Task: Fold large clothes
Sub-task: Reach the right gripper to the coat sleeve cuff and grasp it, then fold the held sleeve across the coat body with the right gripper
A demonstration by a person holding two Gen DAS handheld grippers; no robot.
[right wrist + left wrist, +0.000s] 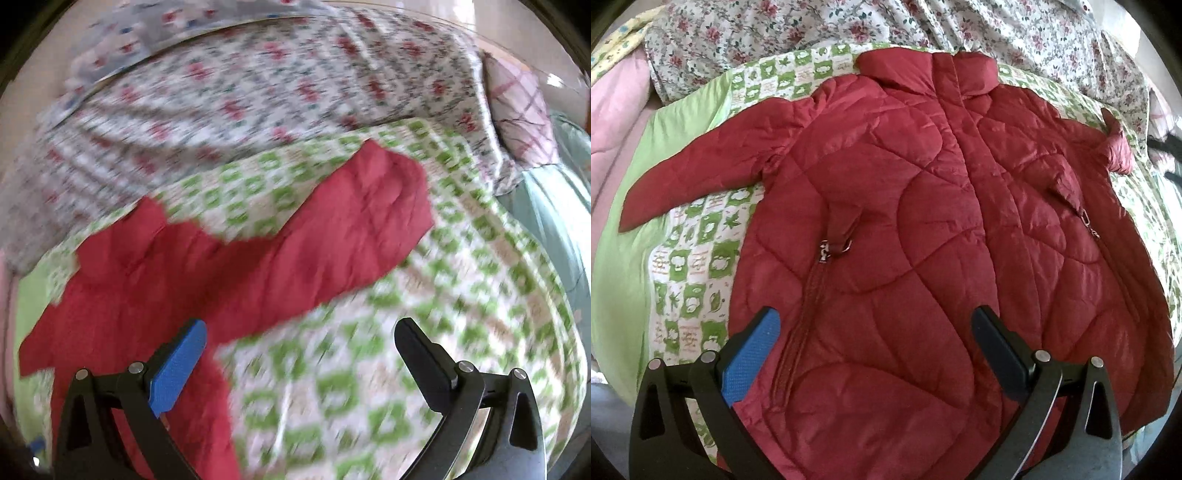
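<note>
A dark red quilted jacket (923,221) lies spread flat, front up, on a green-and-white checked quilt (694,280), collar at the far side and both sleeves out sideways. My left gripper (873,325) is open and empty above the jacket's lower hem, near the left pocket zip (823,251). In the blurred right wrist view, my right gripper (299,339) is open and empty above the quilt (369,369), beside the jacket's right edge; the right sleeve (351,214) stretches away ahead of it.
A floral sheet (923,26) is bunched along the far side of the bed. A pink blanket (613,103) lies at the left. A pink checked pillow (517,110) and a pale green cover (554,229) lie at the right.
</note>
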